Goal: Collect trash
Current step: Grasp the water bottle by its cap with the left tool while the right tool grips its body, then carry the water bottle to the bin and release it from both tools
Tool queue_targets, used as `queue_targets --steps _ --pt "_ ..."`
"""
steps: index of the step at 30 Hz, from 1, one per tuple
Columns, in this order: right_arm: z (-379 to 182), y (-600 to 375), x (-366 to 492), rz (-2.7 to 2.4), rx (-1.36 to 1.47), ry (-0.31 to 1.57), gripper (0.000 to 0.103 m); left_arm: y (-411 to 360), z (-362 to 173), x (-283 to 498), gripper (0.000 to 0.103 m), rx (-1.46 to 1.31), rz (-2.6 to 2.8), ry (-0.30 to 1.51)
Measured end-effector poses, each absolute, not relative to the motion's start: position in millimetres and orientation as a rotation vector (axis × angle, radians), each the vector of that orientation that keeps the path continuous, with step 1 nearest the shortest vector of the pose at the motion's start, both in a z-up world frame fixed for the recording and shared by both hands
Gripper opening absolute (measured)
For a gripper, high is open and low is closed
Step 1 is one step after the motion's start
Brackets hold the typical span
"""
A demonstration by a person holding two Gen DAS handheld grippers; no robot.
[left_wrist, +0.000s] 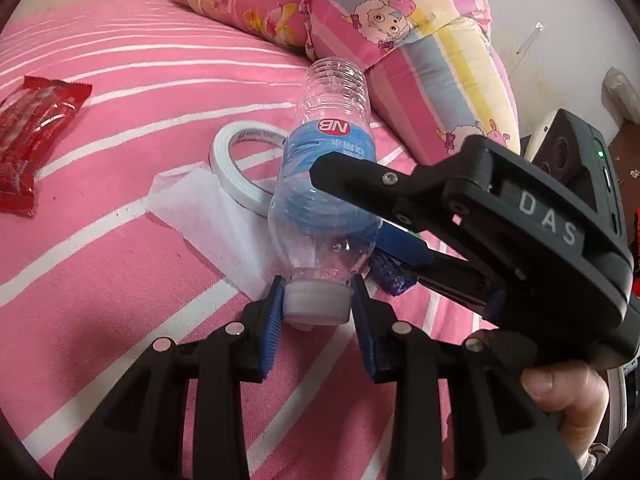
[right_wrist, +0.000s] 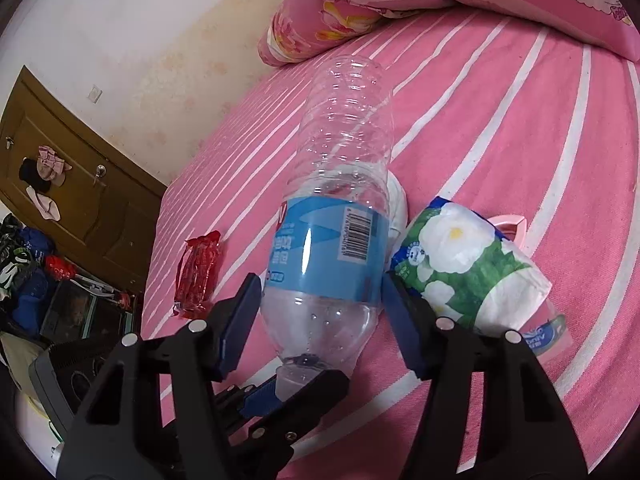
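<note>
An empty clear plastic bottle point(left_wrist: 328, 168) with a blue label lies on the pink striped bed. My left gripper point(left_wrist: 318, 300) is shut on its white cap point(left_wrist: 314, 300). My right gripper point(right_wrist: 320, 300) is shut on the bottle's body point(right_wrist: 340, 208) at the label; it also shows from the right in the left wrist view point(left_wrist: 360, 208). A red wrapper point(left_wrist: 32, 140) lies at the left, also seen in the right wrist view point(right_wrist: 198, 276). A white tissue point(left_wrist: 208, 208) lies under the bottle.
A white tape roll point(left_wrist: 236, 164) sits beside the bottle. A green-and-white tissue pack point(right_wrist: 468, 272) lies right of the bottle. Pillows and a folded quilt point(left_wrist: 400, 20) are at the bed's head. A brown door point(right_wrist: 80, 184) and clutter stand beyond the bed's edge.
</note>
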State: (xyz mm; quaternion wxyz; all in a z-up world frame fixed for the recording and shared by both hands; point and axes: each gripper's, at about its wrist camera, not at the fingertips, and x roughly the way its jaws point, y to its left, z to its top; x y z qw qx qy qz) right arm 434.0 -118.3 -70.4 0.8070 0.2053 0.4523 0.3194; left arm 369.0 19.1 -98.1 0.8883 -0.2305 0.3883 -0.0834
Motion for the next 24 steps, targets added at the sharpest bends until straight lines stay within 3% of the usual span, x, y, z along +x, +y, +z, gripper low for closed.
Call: queue_targets --steps 12,24 --pt "-25.3 -127.9 399.4 0.697 0.442 0.854 0.061 6.4 -47.5 338.1 0.032 -0.451 -0.172 0.718" --pt "9.6 -179.4 279.2 0.744 0.487 0.809 0.06 -54.4 -0.2 202.5 0.032 -0.44 -0.133 0.713"
